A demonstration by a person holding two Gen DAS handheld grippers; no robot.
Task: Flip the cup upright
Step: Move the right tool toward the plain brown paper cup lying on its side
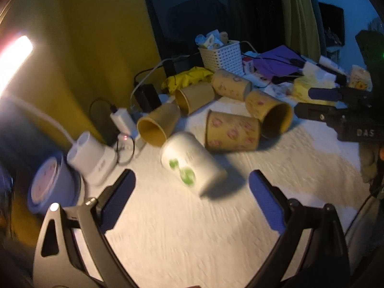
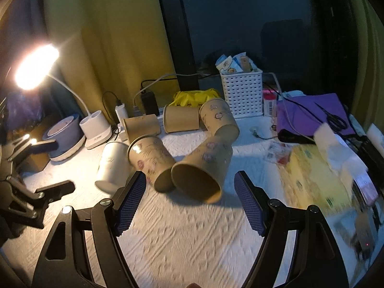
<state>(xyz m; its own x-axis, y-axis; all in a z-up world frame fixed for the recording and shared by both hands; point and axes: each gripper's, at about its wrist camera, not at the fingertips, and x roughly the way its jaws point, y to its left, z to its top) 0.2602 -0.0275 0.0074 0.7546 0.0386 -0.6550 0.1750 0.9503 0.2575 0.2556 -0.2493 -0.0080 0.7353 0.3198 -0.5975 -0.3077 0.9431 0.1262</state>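
Cups: six lie on their sides on the white-covered counter [image 2: 192,240], five brown and one white.
White cup [image 1: 192,165]: on its side with green marks, just ahead of the left gripper [image 1: 192,189], nearer the left finger's side of the cluster; in the right view it lies beside a patterned brown cup [image 2: 151,160].
Nearest brown cup [image 2: 204,168]: on its side, mouth toward the right gripper [image 2: 189,192], touching the patterned one.
Left gripper: fingers spread wide, holding nothing.
Right gripper: fingers spread wide, holding nothing, the brown cup's mouth between and just beyond the tips.
Behind: white basket [image 2: 242,93], lit lamp [image 2: 36,67], purple cloth [image 2: 312,112].
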